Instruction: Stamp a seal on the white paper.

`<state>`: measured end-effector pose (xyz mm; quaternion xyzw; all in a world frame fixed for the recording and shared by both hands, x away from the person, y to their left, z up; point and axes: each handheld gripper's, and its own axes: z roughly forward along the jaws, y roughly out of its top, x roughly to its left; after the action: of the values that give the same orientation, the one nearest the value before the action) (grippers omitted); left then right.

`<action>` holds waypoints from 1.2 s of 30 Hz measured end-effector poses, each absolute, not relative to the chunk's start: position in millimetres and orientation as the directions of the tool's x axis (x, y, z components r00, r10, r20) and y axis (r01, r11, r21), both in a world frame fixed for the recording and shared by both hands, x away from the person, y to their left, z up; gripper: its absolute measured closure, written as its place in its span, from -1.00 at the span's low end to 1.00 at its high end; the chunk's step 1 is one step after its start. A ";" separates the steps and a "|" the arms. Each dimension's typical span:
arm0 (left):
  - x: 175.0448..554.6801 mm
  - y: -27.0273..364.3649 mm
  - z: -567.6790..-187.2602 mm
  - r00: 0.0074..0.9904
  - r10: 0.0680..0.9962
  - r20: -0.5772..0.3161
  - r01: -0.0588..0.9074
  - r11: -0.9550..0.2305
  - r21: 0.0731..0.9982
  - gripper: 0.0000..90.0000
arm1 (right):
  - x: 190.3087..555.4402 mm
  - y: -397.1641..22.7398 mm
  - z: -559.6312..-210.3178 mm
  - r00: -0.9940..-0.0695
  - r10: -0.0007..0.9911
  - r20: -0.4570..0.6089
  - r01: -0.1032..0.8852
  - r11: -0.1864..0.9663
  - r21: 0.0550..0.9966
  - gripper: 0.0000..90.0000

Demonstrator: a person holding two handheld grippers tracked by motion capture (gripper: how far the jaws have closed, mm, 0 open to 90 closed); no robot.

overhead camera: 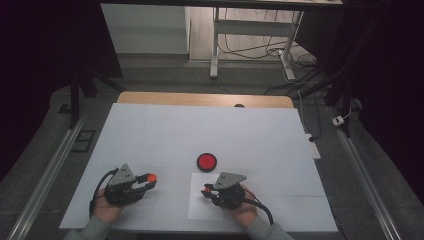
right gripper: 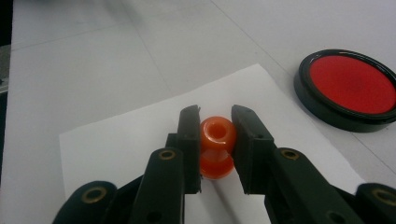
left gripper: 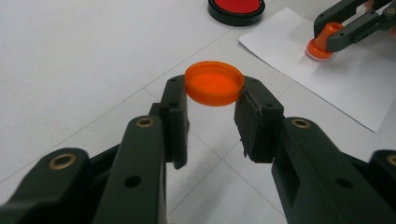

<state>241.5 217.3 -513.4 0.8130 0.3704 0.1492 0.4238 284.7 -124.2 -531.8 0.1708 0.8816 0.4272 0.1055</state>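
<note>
My left gripper [left gripper: 213, 109] is shut on an orange cap [left gripper: 214, 83], holding it by its rim just above the white table; the same cap [overhead camera: 152, 176] and left gripper [overhead camera: 148, 181] show at the lower left in the high view. My right gripper [right gripper: 215, 128] is shut on an orange stamp [right gripper: 217, 145], which stands upright with its base on a white paper sheet [right gripper: 116, 149]. In the high view that right gripper [overhead camera: 205, 190] is over the paper sheet [overhead camera: 200, 210]. A round black ink pad with a red face [overhead camera: 206, 161] lies just beyond the paper.
The white table cover [overhead camera: 200, 130] spreads wide and bare behind the ink pad. A wooden table edge [overhead camera: 205, 99] runs along the back. Metal rails [overhead camera: 45, 175] flank the table, with desk legs and cables on the floor beyond.
</note>
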 end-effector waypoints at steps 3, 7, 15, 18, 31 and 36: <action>241.5 217.2 -513.4 0.681 0.729 -0.071 0.476 -0.367 0.800 0.45 | 284.6 -124.3 -532.2 -0.920 0.391 -0.040 0.210 0.575 0.791 0.62; 241.3 217.1 -513.4 0.681 0.729 -0.071 0.475 -0.366 0.800 0.45 | 284.4 -124.2 -532.2 -0.920 0.391 -0.042 0.208 0.575 0.791 0.62; 241.3 217.2 -513.5 0.681 0.729 -0.071 0.475 -0.366 0.800 0.45 | 284.2 -124.6 -532.7 -0.919 0.392 -0.043 0.207 0.573 0.793 0.62; 241.3 217.2 -513.4 0.680 0.730 -0.071 0.475 -0.365 0.801 0.45 | 284.1 -125.1 -533.1 -0.920 0.391 -0.041 0.207 0.570 0.795 0.62; 241.3 217.3 -513.5 0.680 0.730 -0.070 0.476 -0.366 0.800 0.45 | 283.7 -126.1 -534.5 -0.921 0.388 -0.043 0.200 0.561 0.803 0.62; 241.5 217.4 -513.8 0.680 0.730 -0.071 0.476 -0.365 0.800 0.45 | 283.5 -126.1 -534.9 -0.921 0.388 -0.042 0.197 0.556 0.807 0.62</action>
<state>241.5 217.4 -513.8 0.8125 0.3712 0.1500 0.4237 283.5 -126.1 -534.9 0.1672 0.8755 0.4403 0.1082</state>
